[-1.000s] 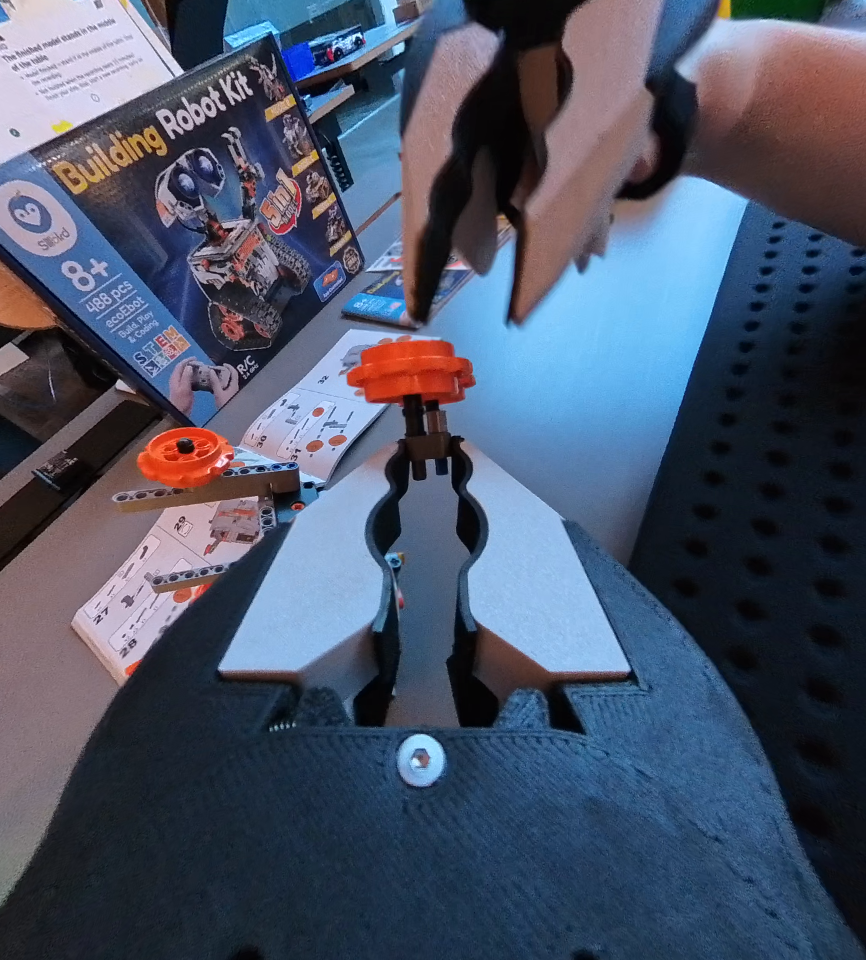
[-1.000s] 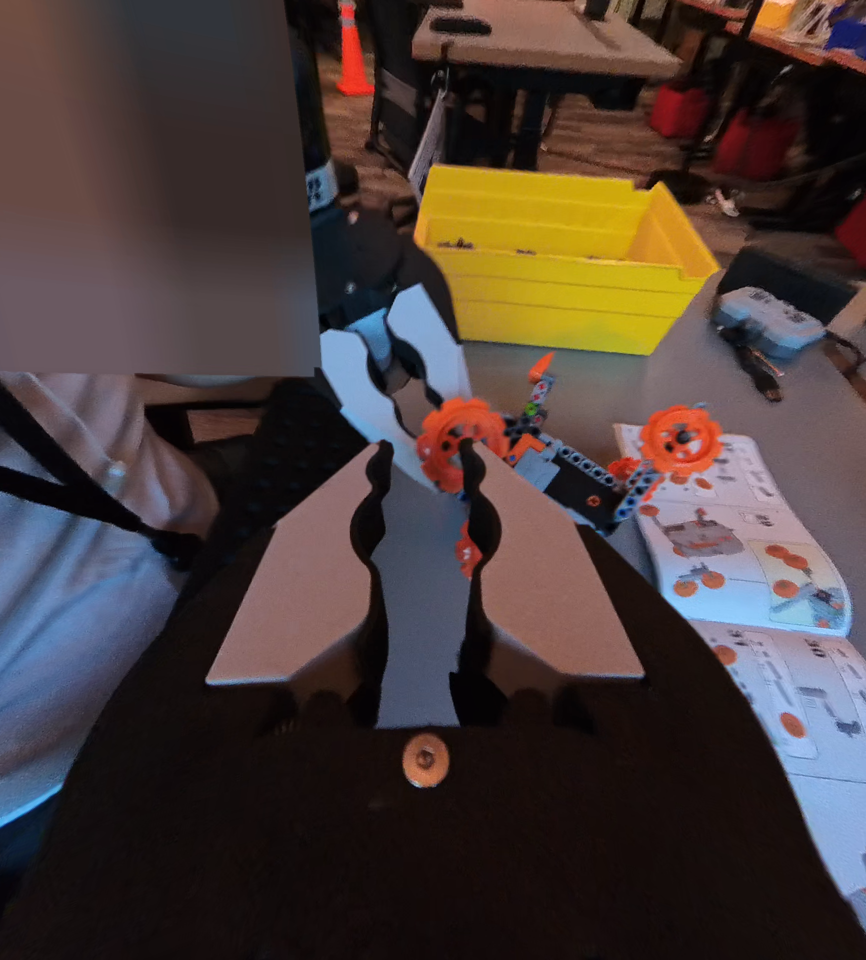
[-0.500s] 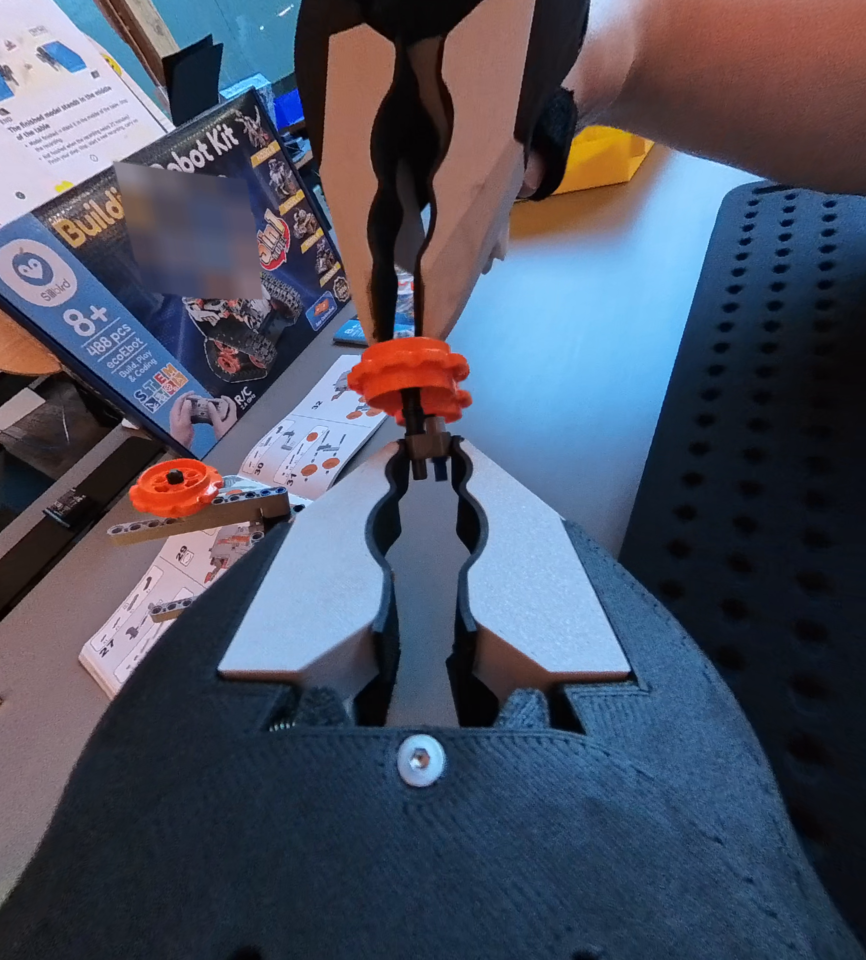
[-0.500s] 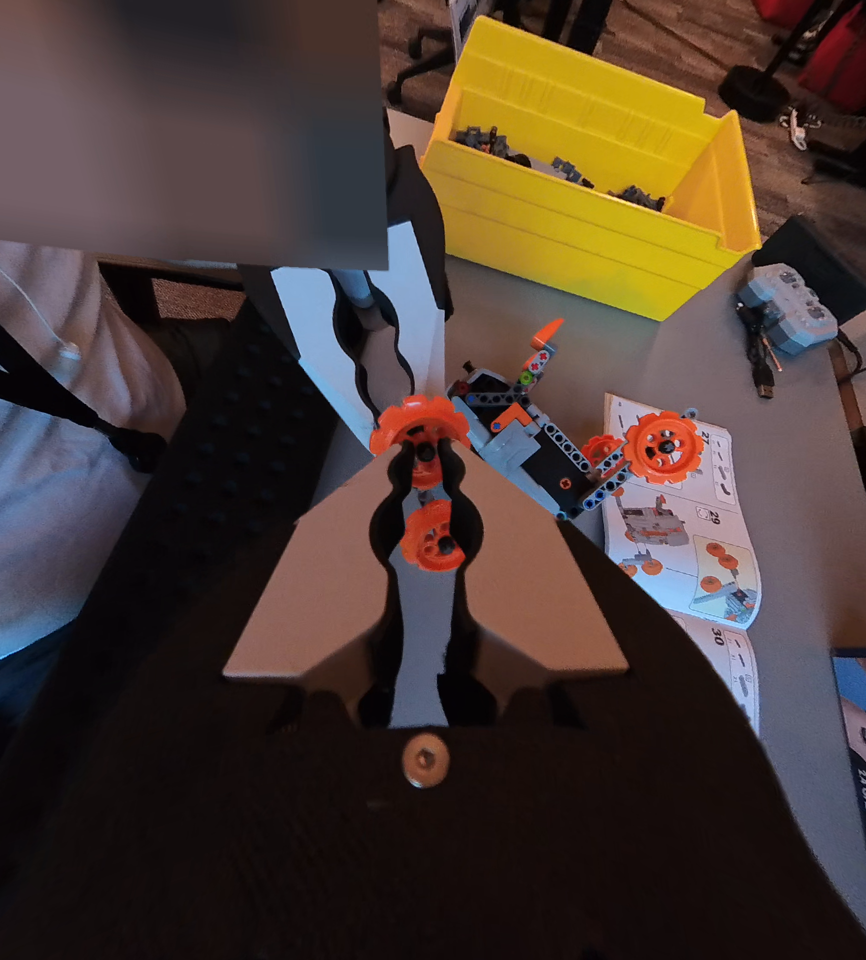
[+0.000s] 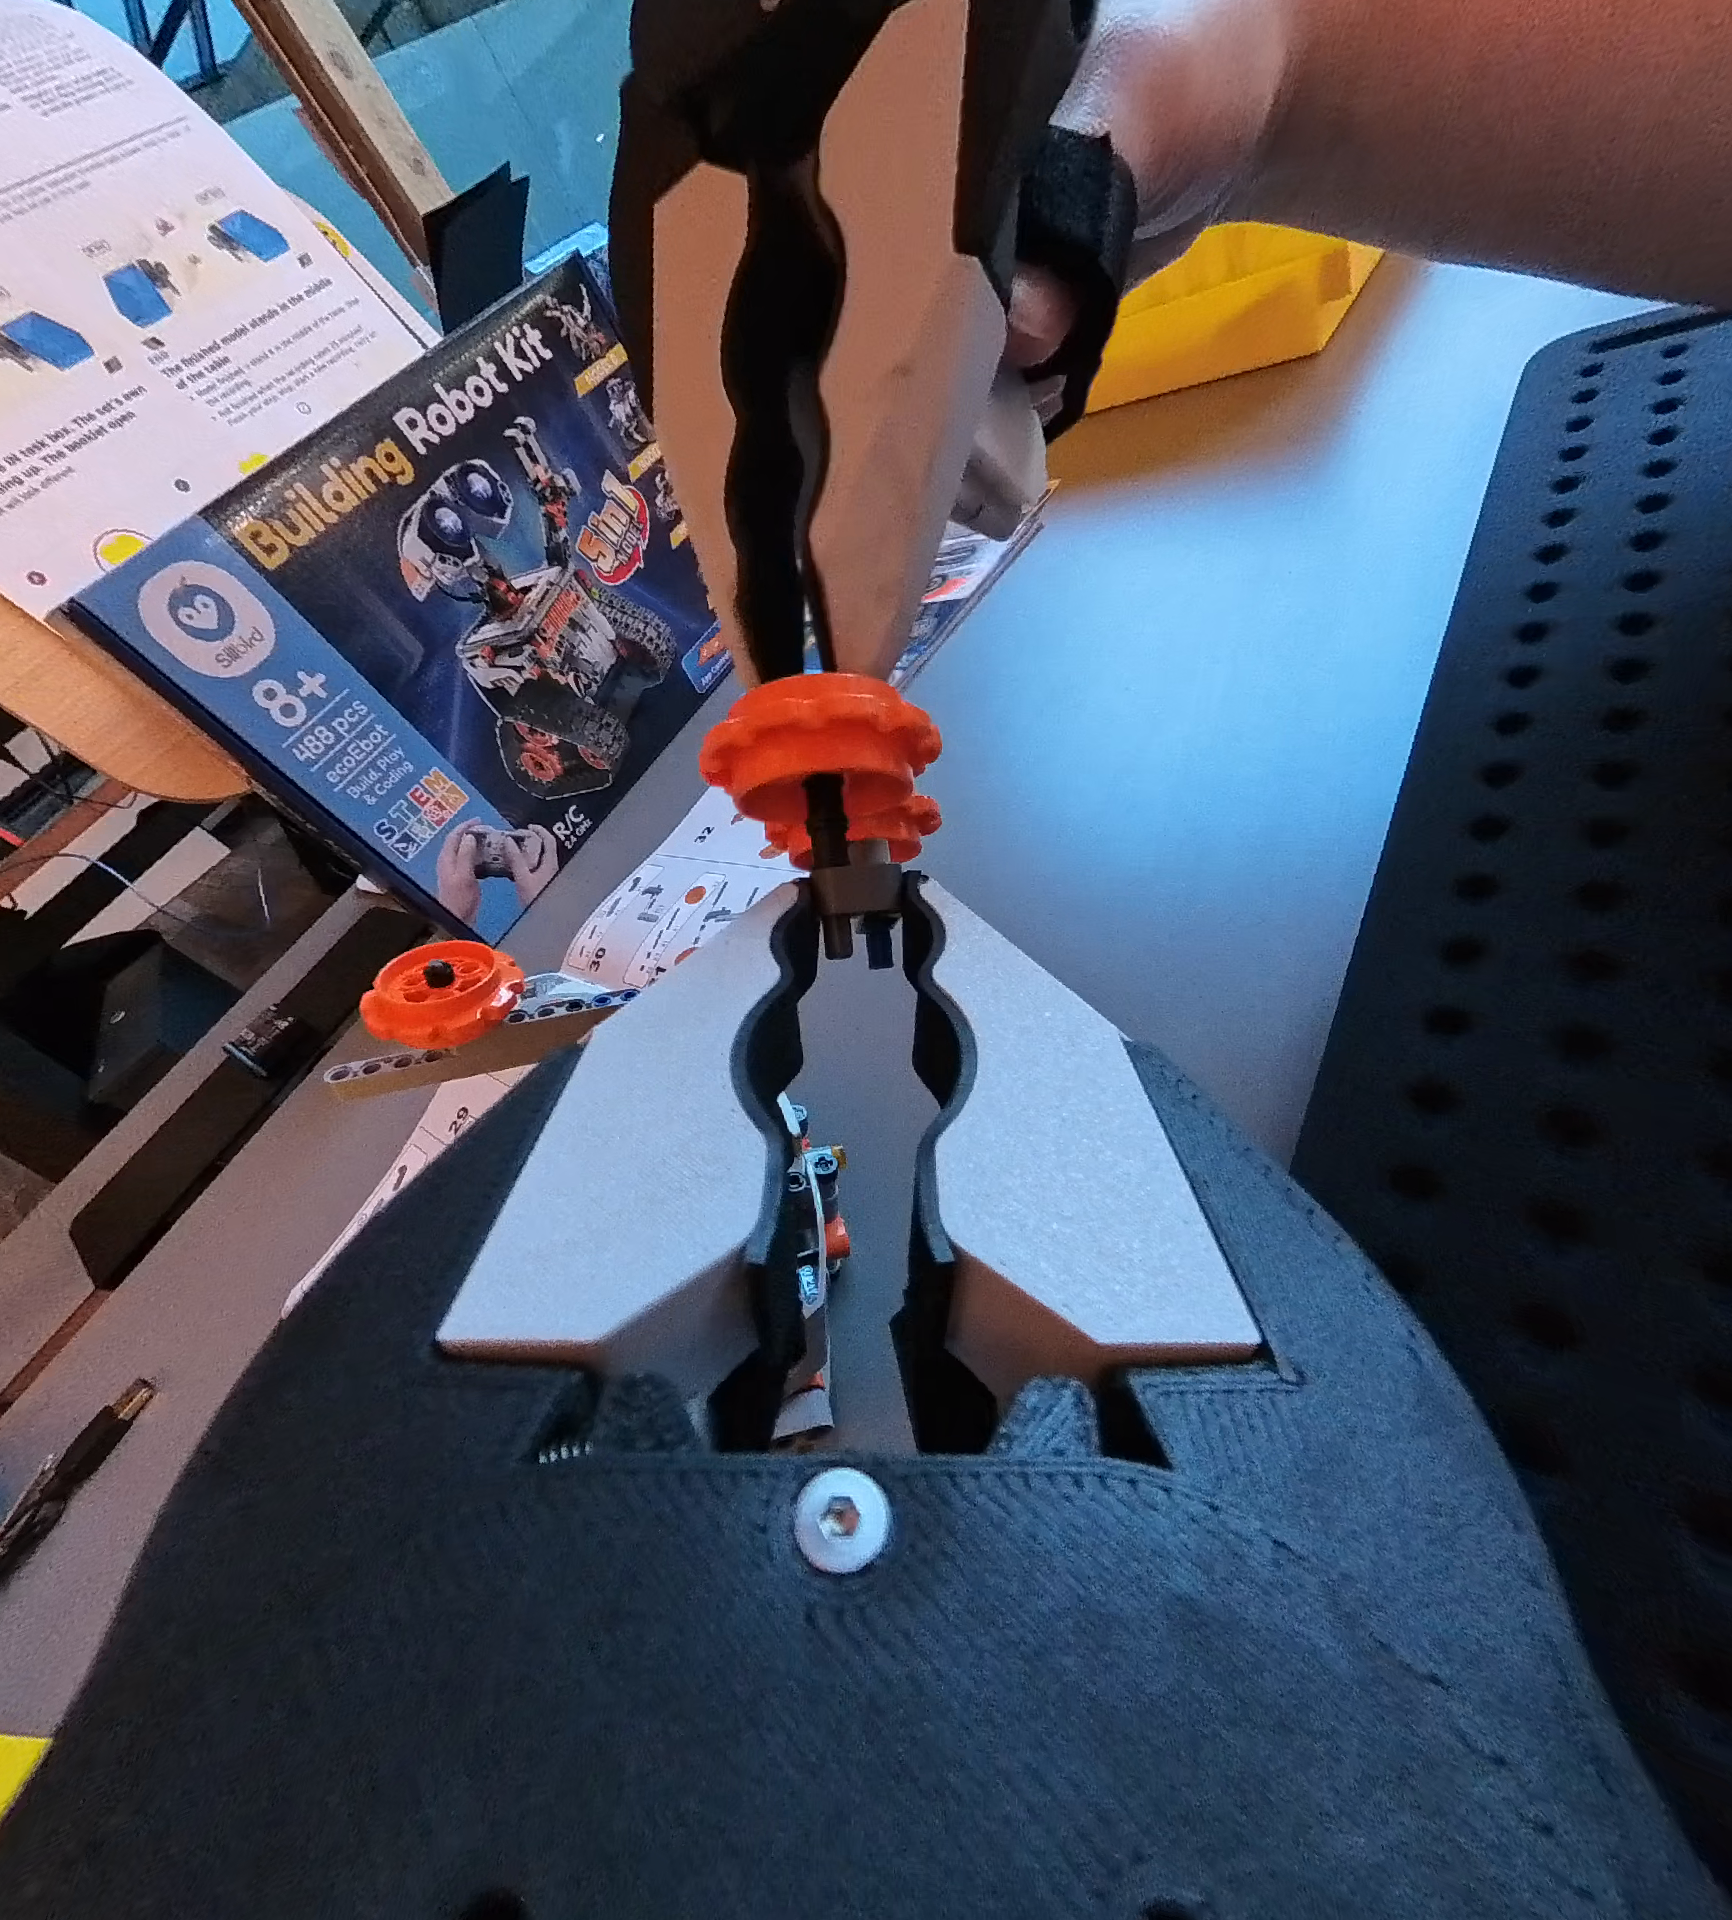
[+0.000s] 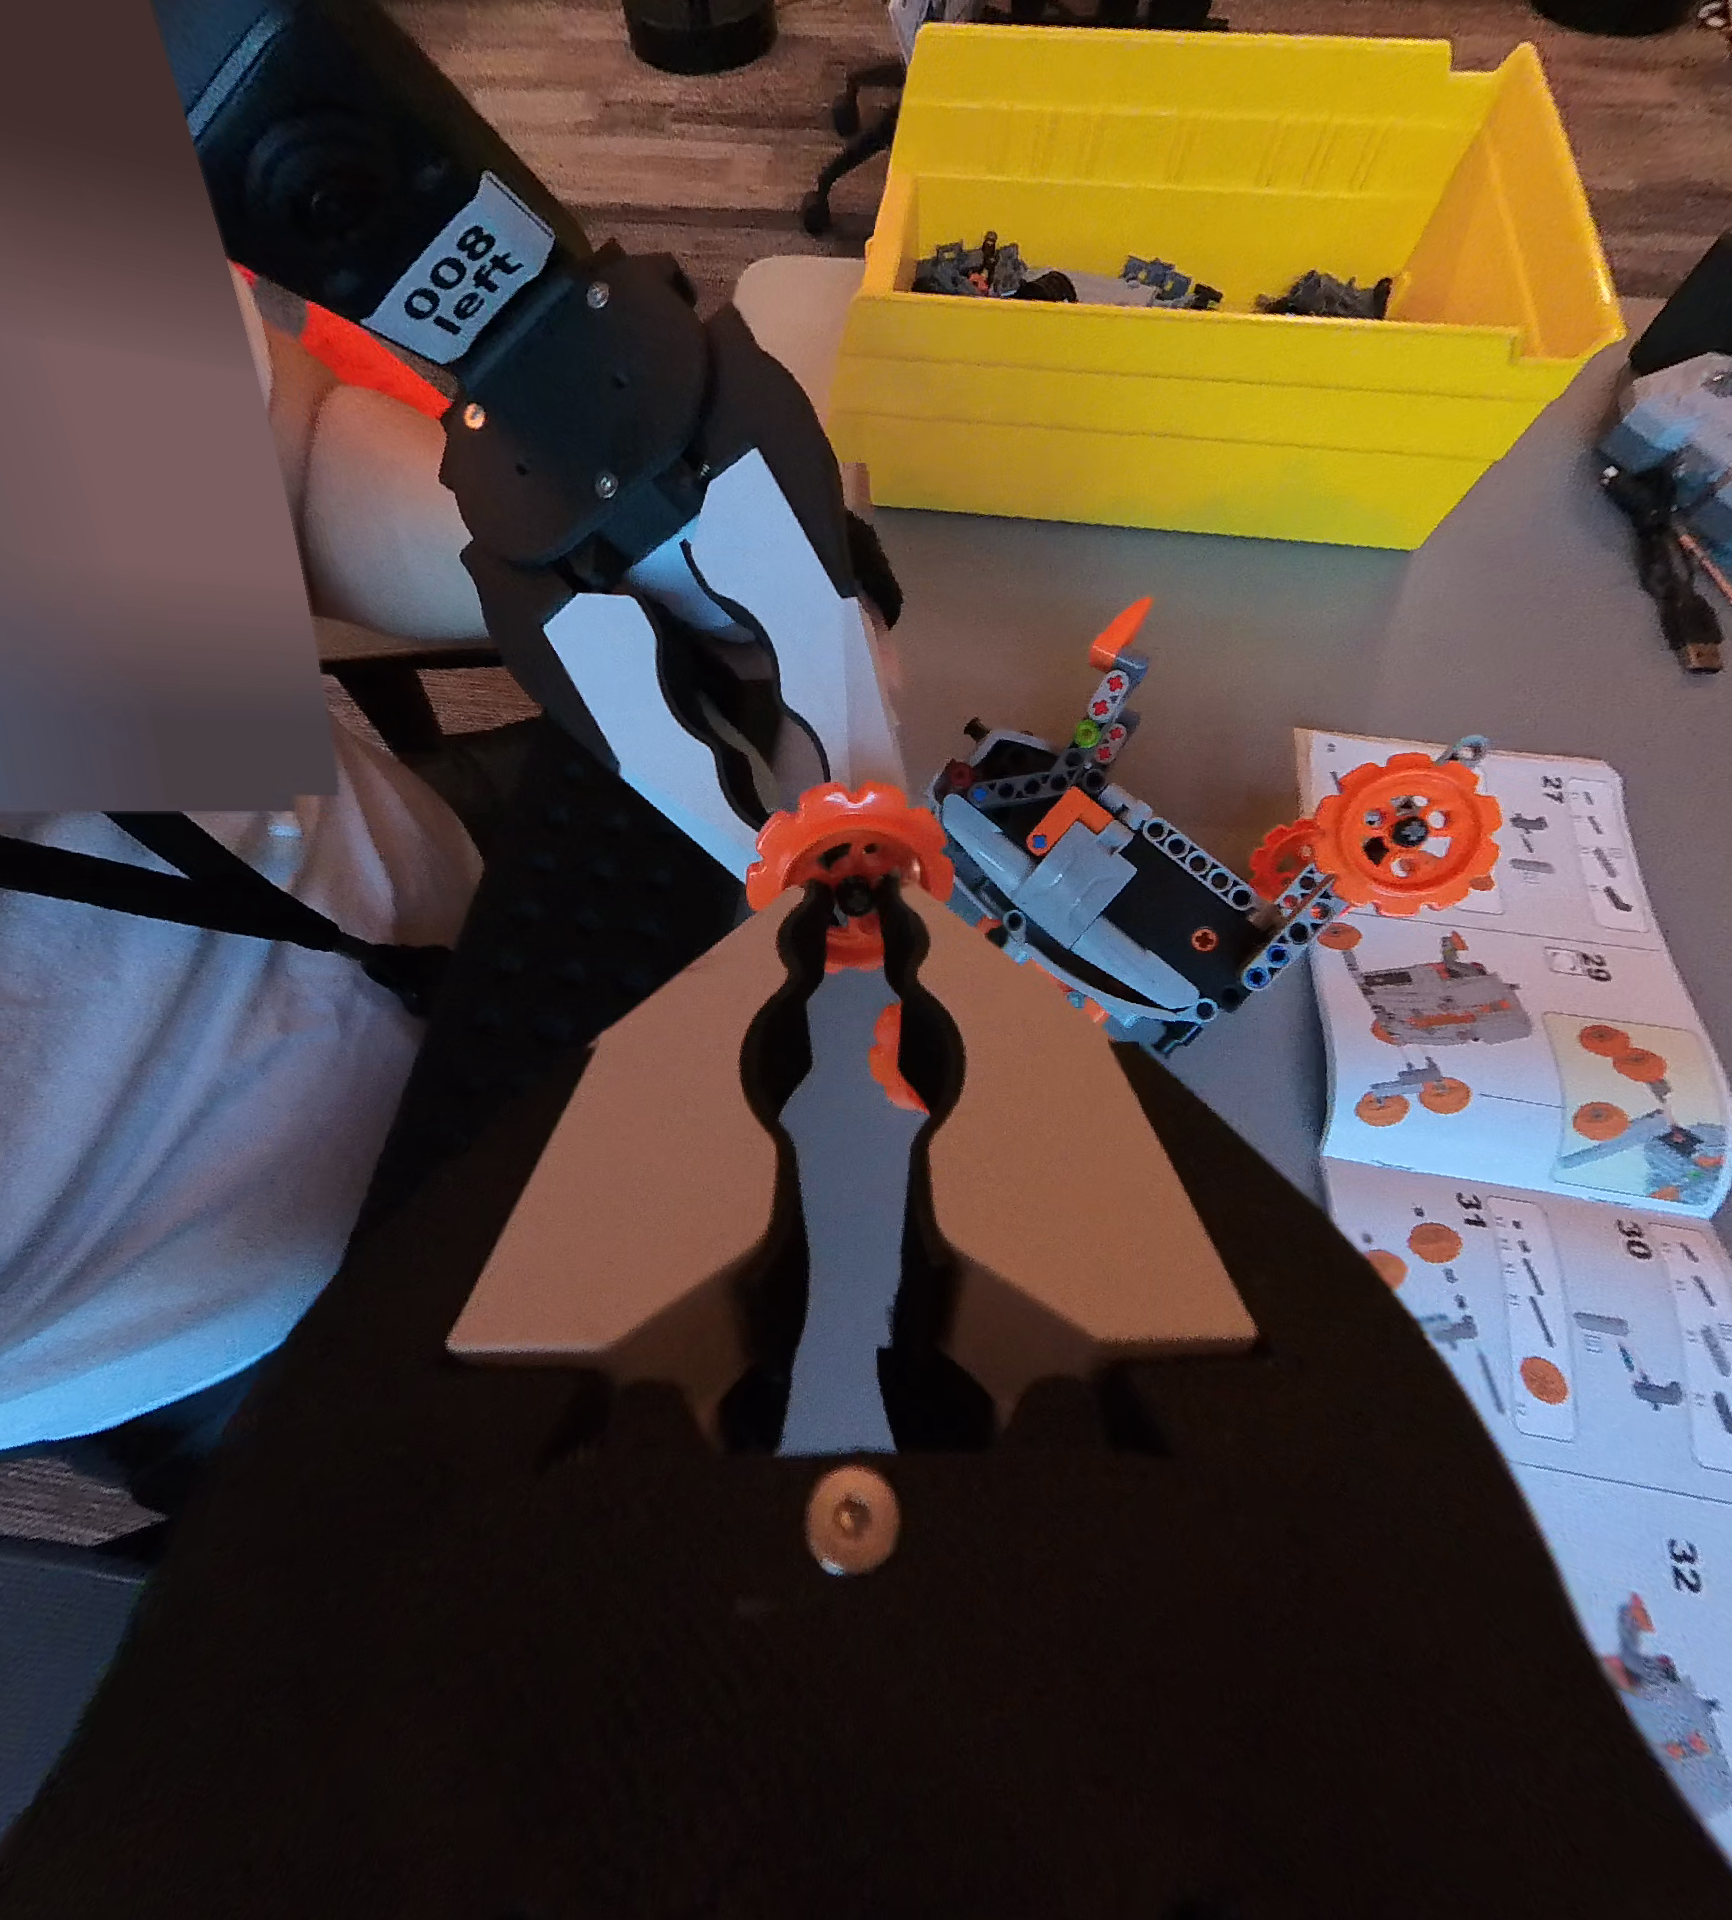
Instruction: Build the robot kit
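While tip-to-tip, both tools (image 5: 854, 920) (image 6: 857, 899) near-closed.

On the table (image 6: 1464, 613), the brick model (image 6: 1101, 894) sits at centre. The bin (image 6: 1194, 416) lies at twelve o'clock behind it, the open booklet (image 6: 1527, 1091) at three to four o'clock, a cabled device (image 6: 1714, 468) at two o'clock. The kit box (image 5: 426, 644) stands propped beyond the booklet.

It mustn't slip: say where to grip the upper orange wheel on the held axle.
Probably across the toothed rim of the upper orange wheel, from above: the axle stands upright, the left gripper pinches its lower end, so only the rim is free.
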`<state>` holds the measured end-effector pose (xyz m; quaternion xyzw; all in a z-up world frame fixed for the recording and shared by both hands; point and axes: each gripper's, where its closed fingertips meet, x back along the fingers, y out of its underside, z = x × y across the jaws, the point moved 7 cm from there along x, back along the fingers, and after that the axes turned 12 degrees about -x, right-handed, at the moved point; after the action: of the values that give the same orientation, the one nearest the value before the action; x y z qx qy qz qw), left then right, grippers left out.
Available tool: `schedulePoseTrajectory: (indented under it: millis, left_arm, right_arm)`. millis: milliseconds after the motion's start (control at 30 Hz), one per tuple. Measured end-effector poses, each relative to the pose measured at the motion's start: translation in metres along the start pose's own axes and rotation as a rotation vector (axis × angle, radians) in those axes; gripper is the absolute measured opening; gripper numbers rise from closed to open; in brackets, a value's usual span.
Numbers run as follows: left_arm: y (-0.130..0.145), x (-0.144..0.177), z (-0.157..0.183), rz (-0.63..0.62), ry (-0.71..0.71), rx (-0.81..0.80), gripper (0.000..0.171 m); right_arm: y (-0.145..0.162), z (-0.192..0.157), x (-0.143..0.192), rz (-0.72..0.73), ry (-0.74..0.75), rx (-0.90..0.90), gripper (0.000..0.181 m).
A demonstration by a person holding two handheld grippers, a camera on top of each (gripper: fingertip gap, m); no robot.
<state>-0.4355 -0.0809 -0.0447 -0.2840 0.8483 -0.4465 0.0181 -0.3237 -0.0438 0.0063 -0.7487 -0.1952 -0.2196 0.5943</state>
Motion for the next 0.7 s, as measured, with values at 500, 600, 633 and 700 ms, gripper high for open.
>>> schedulePoseTrajectory:
  millis: [500,600,633,700]
  left_arm:
    - [0.002,-0.002,0.005,-0.003,0.002,-0.024,0.014]
    - [0.005,-0.004,0.005,-0.006,0.008,0.011,0.015]
    - [0.004,-0.005,0.004,0.009,0.005,0.028,0.017]
    - [0.004,-0.004,0.001,0.032,0.0,0.075,0.033]
  right_arm:
    - [0.005,-0.001,-0.001,-0.024,-0.036,0.033,0.007]
    - [0.008,0.0,-0.003,-0.03,-0.009,0.06,0.007]
    - [0.009,0.001,-0.004,-0.029,-0.001,0.061,0.007]
    - [0.012,0.004,-0.005,-0.036,0.013,0.058,0.006]
